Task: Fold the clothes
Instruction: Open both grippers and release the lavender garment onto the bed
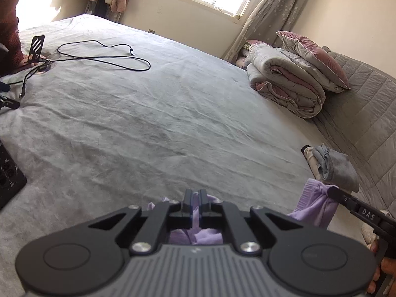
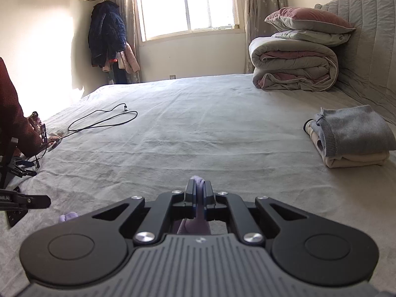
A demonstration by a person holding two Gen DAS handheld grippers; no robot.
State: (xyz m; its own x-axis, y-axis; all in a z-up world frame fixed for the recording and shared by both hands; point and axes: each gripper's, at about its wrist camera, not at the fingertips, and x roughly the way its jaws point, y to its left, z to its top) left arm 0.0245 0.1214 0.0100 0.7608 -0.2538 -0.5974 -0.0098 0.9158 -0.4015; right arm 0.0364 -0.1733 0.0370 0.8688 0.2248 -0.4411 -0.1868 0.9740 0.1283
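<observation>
Nearest the lens in the left wrist view, the left tongs [image 1: 196,194] are seen clenched on a fold of the lilac knit garment [image 1: 315,204], whose fabric is drawn between the two fingers and bunched beneath the linkage at the lower centre of the frame. In the right wrist view the right tongs [image 2: 199,185] are likewise closed on the same garment, a small tuft of lilac being visible above the fingertips and more of it below the mechanism. The garment is thus held along one edge at two separate points, near the bottom of each frame, above the grey bed [image 2: 198,123]; whether its lower part rests on the bed cannot be told, as it is hidden by the tongs. The knit is judged to be light, soft and limp, with some stretch: it would be expected to sag between the two holds and to drape rather than keep a crease. A ribbed hem or cuff, seen at the lower right of the left wrist view, is judged the firmer place for a hold, since a thin single layer may slip out of closed fingers. At the right of both frames a stack of folded clothes [image 2: 351,136] is shown, grey upon cream, and beyond it a rolled quilt [image 2: 294,64] with pillows. A black cable [image 2: 104,118] is looped at the upper left of the bed.
</observation>
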